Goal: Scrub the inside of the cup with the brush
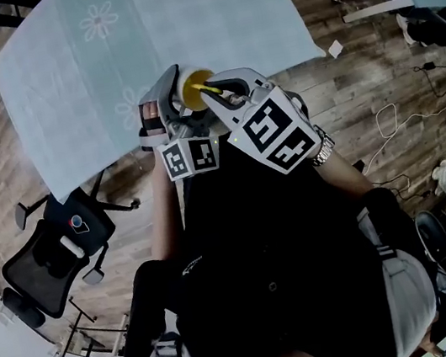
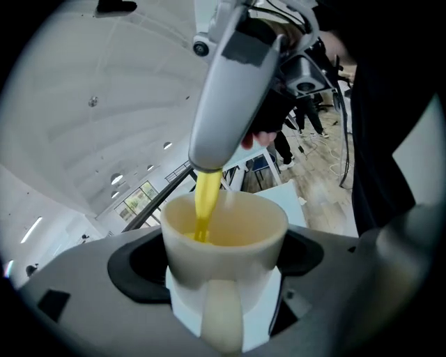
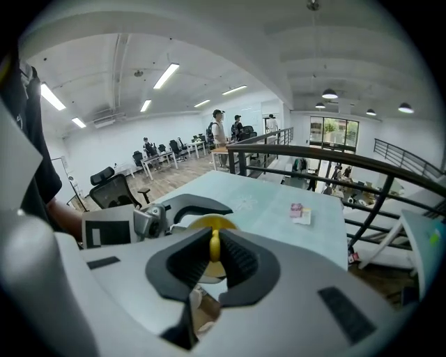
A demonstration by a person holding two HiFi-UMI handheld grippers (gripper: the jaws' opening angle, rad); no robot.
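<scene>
My left gripper is shut on a cream cup with a yellow inside, its handle facing the camera. In the head view the cup is held in the air just in front of the table's near edge, in my left gripper. A yellow brush reaches down into the cup to its bottom. My right gripper is shut on the brush handle, right above the cup's mouth. In the head view my right gripper sits over the cup, hiding most of the brush.
A pale blue table with flower prints lies ahead; a small pink and white item rests on it. A black office chair stands at the left. Cables lie on the wooden floor at the right. A railing runs beyond the table.
</scene>
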